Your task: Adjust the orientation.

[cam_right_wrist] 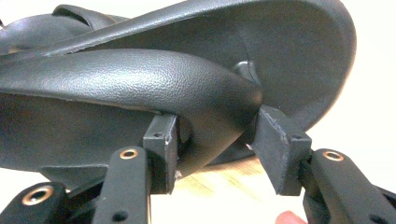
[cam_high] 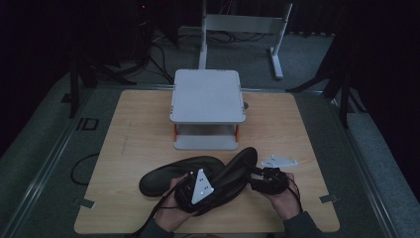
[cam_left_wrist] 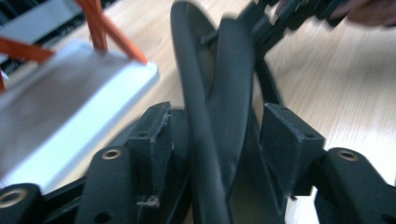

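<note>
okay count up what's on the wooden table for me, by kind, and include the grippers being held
Black flip-flops: 2, one flat, one tilted up between the grippers
Two-tier grey rack with orange posts: 1
Handheld grippers: 2, left gripper, right gripper
Total: 5

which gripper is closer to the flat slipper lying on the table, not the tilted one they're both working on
Left. The left gripper sits right at the flat slipper, overlapping its near edge in the high view. The right gripper is on the far side of the tilted slipper, well apart from the flat one.
</note>
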Tool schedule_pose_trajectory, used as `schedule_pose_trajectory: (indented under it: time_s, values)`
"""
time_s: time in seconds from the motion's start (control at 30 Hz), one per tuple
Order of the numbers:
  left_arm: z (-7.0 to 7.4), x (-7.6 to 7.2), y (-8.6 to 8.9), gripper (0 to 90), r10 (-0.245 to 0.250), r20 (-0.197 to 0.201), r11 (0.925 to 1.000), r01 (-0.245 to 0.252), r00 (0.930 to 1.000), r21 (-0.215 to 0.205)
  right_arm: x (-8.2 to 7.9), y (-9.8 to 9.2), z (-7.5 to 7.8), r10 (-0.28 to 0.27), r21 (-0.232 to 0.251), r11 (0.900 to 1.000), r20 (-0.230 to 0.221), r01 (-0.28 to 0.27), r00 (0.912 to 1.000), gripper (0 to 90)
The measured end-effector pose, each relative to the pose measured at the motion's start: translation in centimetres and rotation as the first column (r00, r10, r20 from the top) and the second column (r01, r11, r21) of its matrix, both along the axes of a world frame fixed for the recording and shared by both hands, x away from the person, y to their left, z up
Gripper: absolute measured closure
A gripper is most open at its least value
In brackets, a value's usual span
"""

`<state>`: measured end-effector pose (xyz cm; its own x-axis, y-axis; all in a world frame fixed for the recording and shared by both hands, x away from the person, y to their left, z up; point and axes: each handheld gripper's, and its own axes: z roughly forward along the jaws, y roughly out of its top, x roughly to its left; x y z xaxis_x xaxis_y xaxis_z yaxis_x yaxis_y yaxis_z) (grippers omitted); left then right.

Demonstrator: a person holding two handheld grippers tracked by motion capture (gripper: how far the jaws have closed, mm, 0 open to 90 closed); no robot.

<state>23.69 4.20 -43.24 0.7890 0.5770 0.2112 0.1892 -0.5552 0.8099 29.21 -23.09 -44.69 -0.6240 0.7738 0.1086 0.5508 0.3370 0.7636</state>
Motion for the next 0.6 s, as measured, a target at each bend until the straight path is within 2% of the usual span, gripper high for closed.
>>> schedule_pose_trajectory:
  time_s: [0.13, 0.23, 0.33, 0.6]
  values:
    - [-1.0, 0.8, 0.5, 54.9, 0.016, -0.03, 0.9999, -0.016, 0.9994, -0.002, 0.0, -0.1, 0.1, -0.002, 0.002, 1.0, 0.0, 0.002, 1.0, 49.0]
    - [-2.0, 1.9, 0.3, 60.0, 0.026, -0.068, 0.9996, -0.026, 0.9973, 0.007, -0.1, -0.2, 0.2, -0.015, -0.005, 1.0, 0.007, 0.015, 0.9999, 46.3]
    - [-2.4, 2.4, -0.2, 60.4, 0.01, -0.105, 0.9996, -0.012, 0.9945, -0.024, -0.1, -0.5, 0.4, -0.029, -0.011, 1.0, 0.012, 0.029, 0.9995, 45.9]
    - [-3.3, 2.6, -1.7, 60.1, -0.036, -0.165, 0.997, 0.024, 0.9856, -0.073, -0.3, -2.1, 0.4, -0.059, -0.013, 0.998, 0.005, 0.059, 0.9982, 48.3]
